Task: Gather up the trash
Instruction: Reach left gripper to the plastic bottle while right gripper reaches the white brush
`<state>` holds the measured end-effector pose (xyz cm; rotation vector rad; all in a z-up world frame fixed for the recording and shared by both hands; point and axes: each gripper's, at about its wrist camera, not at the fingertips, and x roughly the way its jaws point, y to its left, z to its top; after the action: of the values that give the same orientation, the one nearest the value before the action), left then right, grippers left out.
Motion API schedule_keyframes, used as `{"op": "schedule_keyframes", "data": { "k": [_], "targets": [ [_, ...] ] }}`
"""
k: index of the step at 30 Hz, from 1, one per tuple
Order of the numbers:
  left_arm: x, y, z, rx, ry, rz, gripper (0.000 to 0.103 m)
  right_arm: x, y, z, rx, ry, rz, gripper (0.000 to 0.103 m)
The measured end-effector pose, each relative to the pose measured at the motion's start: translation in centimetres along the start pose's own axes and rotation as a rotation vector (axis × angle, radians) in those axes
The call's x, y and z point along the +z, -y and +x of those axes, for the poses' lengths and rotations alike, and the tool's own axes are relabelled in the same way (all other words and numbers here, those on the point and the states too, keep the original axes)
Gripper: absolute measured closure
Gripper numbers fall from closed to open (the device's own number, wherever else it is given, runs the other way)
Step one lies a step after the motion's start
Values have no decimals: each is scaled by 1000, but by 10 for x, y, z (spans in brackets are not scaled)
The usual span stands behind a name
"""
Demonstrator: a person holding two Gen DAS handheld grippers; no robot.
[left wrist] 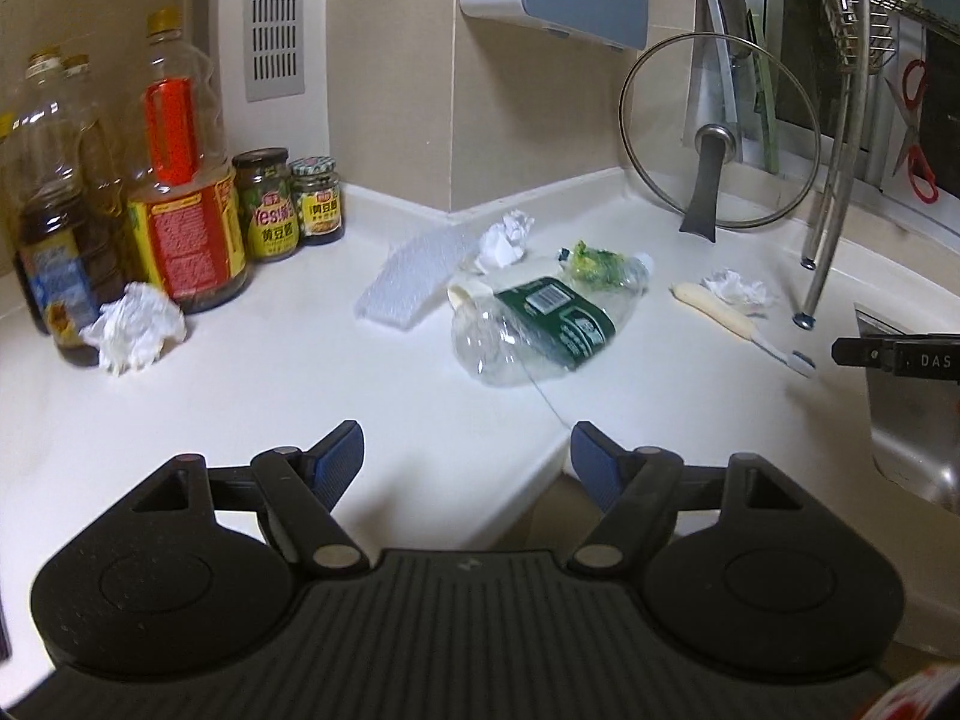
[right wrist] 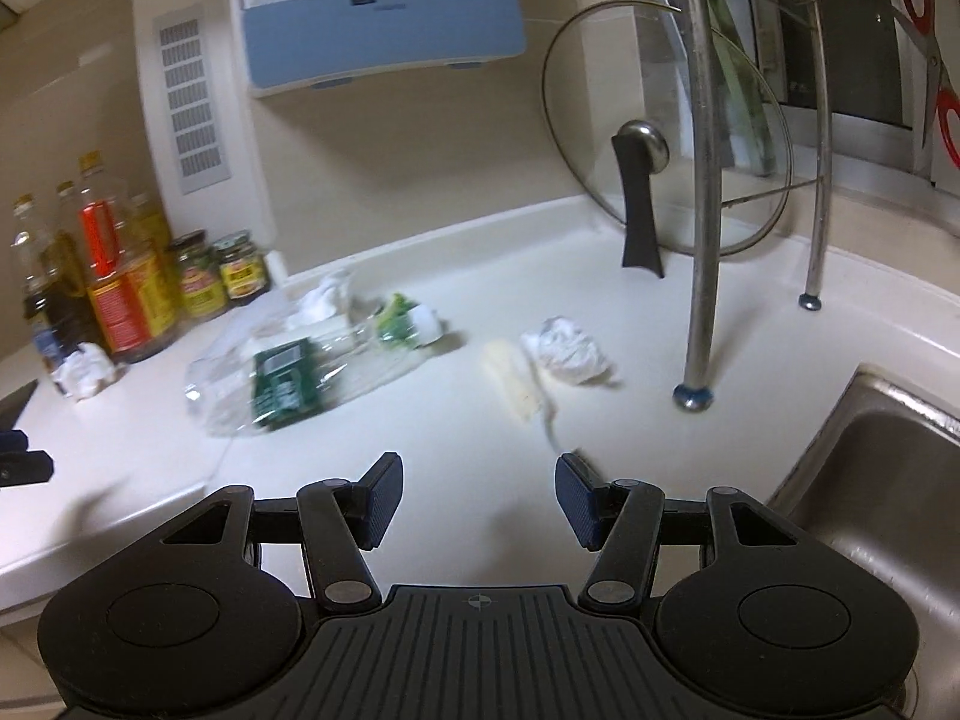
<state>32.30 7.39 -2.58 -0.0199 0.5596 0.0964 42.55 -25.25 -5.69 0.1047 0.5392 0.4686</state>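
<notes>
A crushed clear plastic bottle with a green label (left wrist: pixel 540 324) (right wrist: pixel 282 384) lies mid-counter. Crumpled white paper sits behind it (left wrist: pixel 504 237) (right wrist: pixel 324 300), another wad by the oil bottles (left wrist: pixel 135 327) (right wrist: pixel 84 375), a third near the rack leg (left wrist: pixel 735 291) (right wrist: pixel 567 351). A toothbrush with a cream handle (left wrist: pixel 729 315) (right wrist: pixel 522 387) lies beside that wad. A white bubble-wrap sheet (left wrist: pixel 411 285) rests left of the bottle. My left gripper (left wrist: pixel 467 450) hangs open over the counter's front edge, nothing between its fingers. My right gripper (right wrist: pixel 477 480) is open and empty, just short of the toothbrush head.
Oil bottles (left wrist: pixel 180 180) and sauce jars (left wrist: pixel 267 204) line the left wall. A glass pot lid (left wrist: pixel 717 132) (right wrist: pixel 660 150) leans at the back. Steel rack legs (right wrist: pixel 699 240) stand by the sink (right wrist: pixel 882 480). The right gripper's finger (left wrist: pixel 888 354) shows at the left view's right edge.
</notes>
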Motion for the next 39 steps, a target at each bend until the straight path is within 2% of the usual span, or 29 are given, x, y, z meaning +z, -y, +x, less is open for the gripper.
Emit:
{"op": "schedule_keyframes", "data": {
  "k": [14,22,34,36,39],
  "targets": [
    [30,-7,55,-30,-12,45,26,15,20,76,-27,-26,-26,47],
    [36,-14,71,-41,-18,64,25,19,22,112,-55,-73,-60,61],
    [42,-10,92,-104,-10,116,18,18,16,130,-75,-94,-98,73],
    [43,-8,97,-118,-6,129,15,18,15,130,-74,-95,-106,83],
    [45,-6,106,-131,-10,145,14,18,12,130,-86,-98,-117,83]
  ]
}}
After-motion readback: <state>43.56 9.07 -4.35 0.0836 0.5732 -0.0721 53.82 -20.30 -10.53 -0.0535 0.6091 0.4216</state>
